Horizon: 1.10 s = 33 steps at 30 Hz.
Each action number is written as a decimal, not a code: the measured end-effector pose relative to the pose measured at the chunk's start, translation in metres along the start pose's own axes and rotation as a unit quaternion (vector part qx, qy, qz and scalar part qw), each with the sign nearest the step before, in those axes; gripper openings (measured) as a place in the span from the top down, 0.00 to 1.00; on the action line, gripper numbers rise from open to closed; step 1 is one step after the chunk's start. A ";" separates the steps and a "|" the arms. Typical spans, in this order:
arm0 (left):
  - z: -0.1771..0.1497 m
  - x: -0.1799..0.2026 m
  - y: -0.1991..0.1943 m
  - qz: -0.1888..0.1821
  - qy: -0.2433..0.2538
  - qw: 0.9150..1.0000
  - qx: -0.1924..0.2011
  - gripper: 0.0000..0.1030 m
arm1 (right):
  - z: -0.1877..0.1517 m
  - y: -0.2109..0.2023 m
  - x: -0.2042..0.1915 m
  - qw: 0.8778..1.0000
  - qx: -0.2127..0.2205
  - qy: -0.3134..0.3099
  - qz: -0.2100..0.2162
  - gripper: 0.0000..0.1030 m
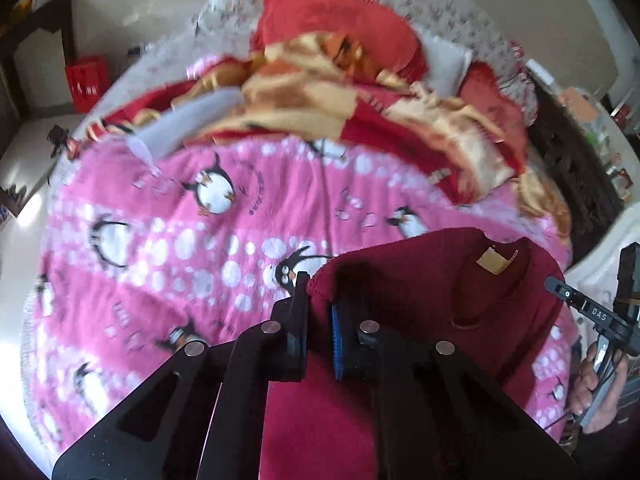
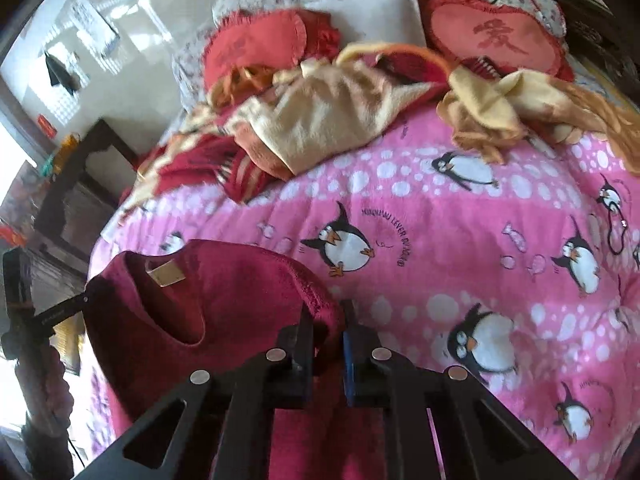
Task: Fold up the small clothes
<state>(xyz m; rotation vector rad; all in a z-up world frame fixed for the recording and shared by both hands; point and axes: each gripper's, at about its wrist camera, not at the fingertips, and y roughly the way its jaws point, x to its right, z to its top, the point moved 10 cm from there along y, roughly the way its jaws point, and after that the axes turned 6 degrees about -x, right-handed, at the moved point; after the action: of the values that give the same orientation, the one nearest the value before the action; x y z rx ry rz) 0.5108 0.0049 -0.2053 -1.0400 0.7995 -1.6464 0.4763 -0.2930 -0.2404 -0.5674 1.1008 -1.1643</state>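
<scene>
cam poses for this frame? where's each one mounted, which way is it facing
Left wrist: on the left gripper, angled down over the pink penguin-print blanket; jaws shut on the dark red fleece top; person's right hand at right edge.
Right wrist: on the right gripper, angled down across the blanket towards two red cushions; jaws shut on the top.
Shared: top, blanket, crumpled yellow and red throw.

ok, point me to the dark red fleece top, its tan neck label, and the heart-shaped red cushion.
dark red fleece top [image 2: 224, 292]: right wrist view, on the shoulder fabric.
tan neck label [image 2: 166, 274]: right wrist view, middle of the tag inside the collar.
heart-shaped red cushion [image 2: 496, 40]: right wrist view, on its pink face.
</scene>
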 end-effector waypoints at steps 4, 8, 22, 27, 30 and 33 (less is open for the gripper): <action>-0.037 0.008 -0.068 -0.020 0.010 0.999 0.034 0.92 | -0.029 -0.061 -0.027 0.999 0.038 -0.024 0.014 0.91; -0.116 0.012 -0.126 -0.025 0.027 0.998 0.046 0.92 | -0.094 -0.122 -0.050 0.996 0.062 -0.055 0.020 0.90; -0.333 -0.008 -0.080 -0.061 -0.067 0.993 -0.076 0.90 | -0.324 -0.092 -0.020 0.998 -0.014 0.042 0.035 0.88; -0.349 0.003 -0.108 -0.077 -0.054 0.992 -0.081 0.79 | -0.357 -0.113 -0.016 0.995 -0.018 0.088 0.052 0.62; -0.362 0.005 -0.122 -0.103 -0.070 0.989 -0.080 0.69 | -0.377 -0.133 -0.024 0.994 -0.006 0.089 0.068 0.39; -0.372 0.009 -0.125 -0.128 -0.095 0.983 -0.091 0.65 | -0.393 -0.139 -0.036 0.991 -0.017 0.096 0.089 0.39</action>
<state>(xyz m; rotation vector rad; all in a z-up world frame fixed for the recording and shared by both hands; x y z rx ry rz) 0.1222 0.0420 -0.2475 -1.4570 0.7218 -1.6759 0.0622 -0.2409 -0.2683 -0.3798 1.3112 -1.0615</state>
